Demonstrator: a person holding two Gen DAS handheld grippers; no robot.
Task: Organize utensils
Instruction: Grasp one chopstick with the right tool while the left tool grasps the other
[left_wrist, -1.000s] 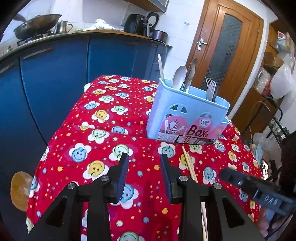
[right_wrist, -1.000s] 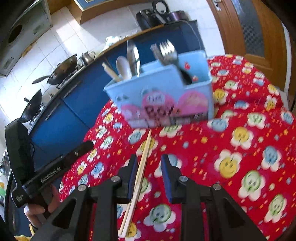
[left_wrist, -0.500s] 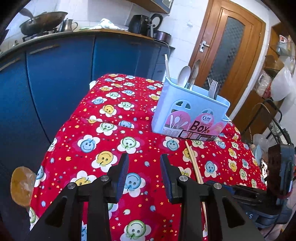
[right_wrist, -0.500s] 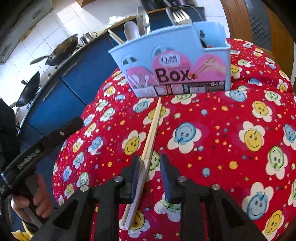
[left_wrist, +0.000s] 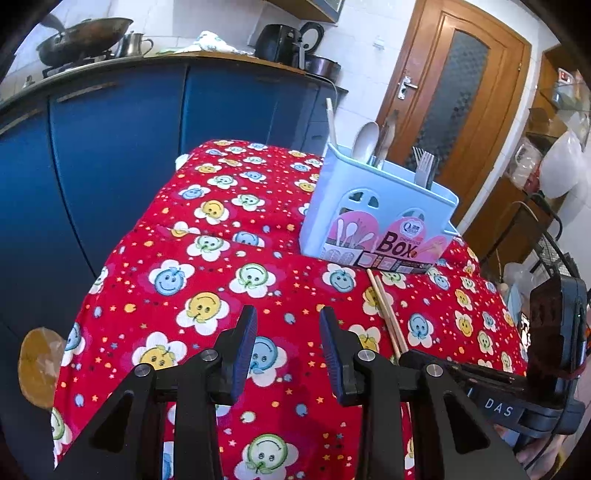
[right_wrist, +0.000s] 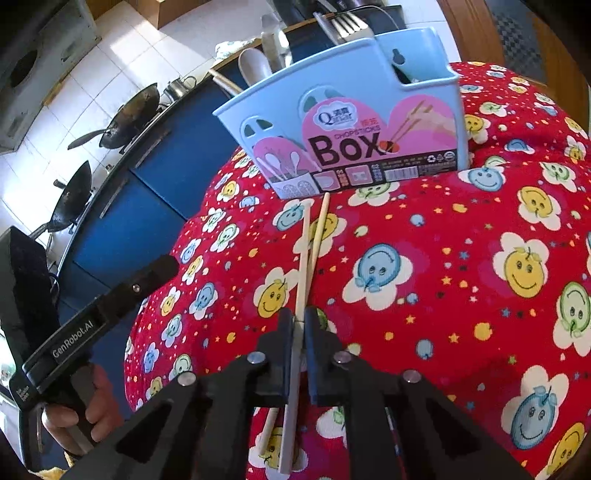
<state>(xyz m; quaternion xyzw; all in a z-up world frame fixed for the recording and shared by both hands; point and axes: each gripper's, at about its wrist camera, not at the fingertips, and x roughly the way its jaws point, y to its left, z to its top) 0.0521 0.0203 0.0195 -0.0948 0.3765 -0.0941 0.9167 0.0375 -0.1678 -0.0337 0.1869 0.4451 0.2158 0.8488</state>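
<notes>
A pair of pale wooden chopsticks (right_wrist: 309, 243) lies on the red smiley tablecloth (right_wrist: 461, 302), tips near the light blue utensil box (right_wrist: 347, 122). My right gripper (right_wrist: 298, 325) is shut on the chopsticks near their middle, low on the cloth. The box holds a spoon (left_wrist: 365, 136), a knife, forks (left_wrist: 423, 168) and one chopstick. In the left wrist view the chopsticks (left_wrist: 386, 310) and box (left_wrist: 376, 218) show to the right of my left gripper (left_wrist: 288, 332), which is open and empty above the cloth.
Blue kitchen cabinets (left_wrist: 110, 140) with woks and a kettle on the counter stand behind and left of the table. A wooden door (left_wrist: 454, 96) is at the back right. A wire rack (left_wrist: 546, 243) stands right of the table.
My right gripper has moved forward along the chopsticks toward the box and closed on them. My left gripper has drawn back slightly and stayed open.
</notes>
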